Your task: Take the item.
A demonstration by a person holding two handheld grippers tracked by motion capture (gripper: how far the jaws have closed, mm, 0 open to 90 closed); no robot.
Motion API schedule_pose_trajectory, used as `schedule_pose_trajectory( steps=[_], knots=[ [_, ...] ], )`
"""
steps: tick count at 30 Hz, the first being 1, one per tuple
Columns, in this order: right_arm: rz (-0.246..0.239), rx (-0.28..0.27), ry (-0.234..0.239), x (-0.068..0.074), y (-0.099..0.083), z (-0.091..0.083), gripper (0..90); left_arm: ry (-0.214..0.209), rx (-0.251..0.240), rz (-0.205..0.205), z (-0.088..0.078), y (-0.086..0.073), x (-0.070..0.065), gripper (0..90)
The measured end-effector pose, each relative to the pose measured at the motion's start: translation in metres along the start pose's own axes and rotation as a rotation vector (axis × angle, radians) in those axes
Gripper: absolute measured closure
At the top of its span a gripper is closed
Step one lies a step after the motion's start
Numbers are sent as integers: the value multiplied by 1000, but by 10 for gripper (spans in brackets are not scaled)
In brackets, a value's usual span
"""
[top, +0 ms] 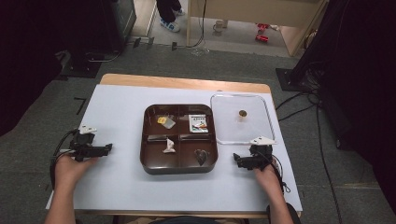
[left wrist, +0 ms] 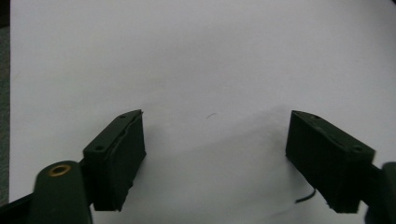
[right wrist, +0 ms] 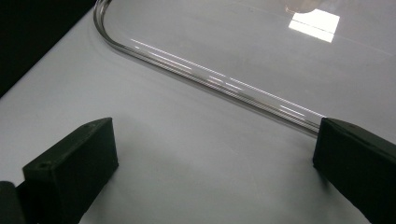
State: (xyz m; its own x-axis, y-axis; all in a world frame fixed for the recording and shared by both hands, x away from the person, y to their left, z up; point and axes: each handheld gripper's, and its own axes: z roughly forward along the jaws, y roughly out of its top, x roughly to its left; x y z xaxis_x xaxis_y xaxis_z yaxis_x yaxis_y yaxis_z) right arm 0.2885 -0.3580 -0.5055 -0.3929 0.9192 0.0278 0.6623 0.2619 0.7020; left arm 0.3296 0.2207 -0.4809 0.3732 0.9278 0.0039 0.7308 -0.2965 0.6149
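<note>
- A person's left hand [top: 70, 169] and right hand [top: 267, 176] come in from the near edge of the table [top: 187, 83].
- The left hand holds the left gripper [top: 108, 148] on the left side of the white sheet [top: 116, 186] that covers the table.
- In the left gripper view, the two black jaws stand wide apart, and the left gripper [left wrist: 215, 154] holds nothing, with just white sheet [left wrist: 201, 60] between them.
- The right hand holds the right gripper [top: 236, 160] on the right side of the sheet, just beside the near edge of the clear lid [top: 222, 135].
- In the right gripper view, the right gripper [right wrist: 215, 163] has its jaws wide apart too, and it holds nothing.
- The clear lid [right wrist: 210, 79] curves past just beyond those jaws, and the right jaw tip is very near its rim.
- Between the two grippers sits a brown tray [top: 145, 161] with four boxes in it.
- The near left box holds a small white crumpled thing [top: 168, 146].
- The near right box holds a dark heart shape [top: 201, 156].
- The far left box holds a small yellow thing [top: 161, 120] in a clear wrap.
- The far right box holds a small white card [top: 199, 123] with colours on it.
- The clear lid lies flat to the right of the tray, close beside it.
- A small round gold knob [top: 242, 113] sits in the middle of the lid.
- Far off on the floor, past the table, are cables [top: 201, 28] and a person's shoes [top: 169, 24].
</note>
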Motion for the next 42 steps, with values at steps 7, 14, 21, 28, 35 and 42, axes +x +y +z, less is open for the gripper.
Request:
schedule_pose_trajectory(
  steps=[7, 14, 21, 28, 35, 42],
  knots=[
    [-1, 0, 0, 0, 0, 0, 0, -44, 14, 5, -1, 6, 0, 344],
    [0, 1, 0, 0, 0, 0, 0, -121, 4, 13, -3, 11, -1, 381],
    [0, 1, 0, 0, 0, 0, 0, -172, 5, 28, -6, 19, -8, 405],
    [0, 2, -1, 0, 0, 0, 0, -212, -21, 62, -8, 26, -15, 395],
    [0, 3, -1, 0, 0, 0, 0, -244, -30, 72, -12, 32, -21, 394],
    [-1, 3, -1, 0, 0, 0, 0, -277, -44, 101, -19, 41, -29, 408]
  ],
)
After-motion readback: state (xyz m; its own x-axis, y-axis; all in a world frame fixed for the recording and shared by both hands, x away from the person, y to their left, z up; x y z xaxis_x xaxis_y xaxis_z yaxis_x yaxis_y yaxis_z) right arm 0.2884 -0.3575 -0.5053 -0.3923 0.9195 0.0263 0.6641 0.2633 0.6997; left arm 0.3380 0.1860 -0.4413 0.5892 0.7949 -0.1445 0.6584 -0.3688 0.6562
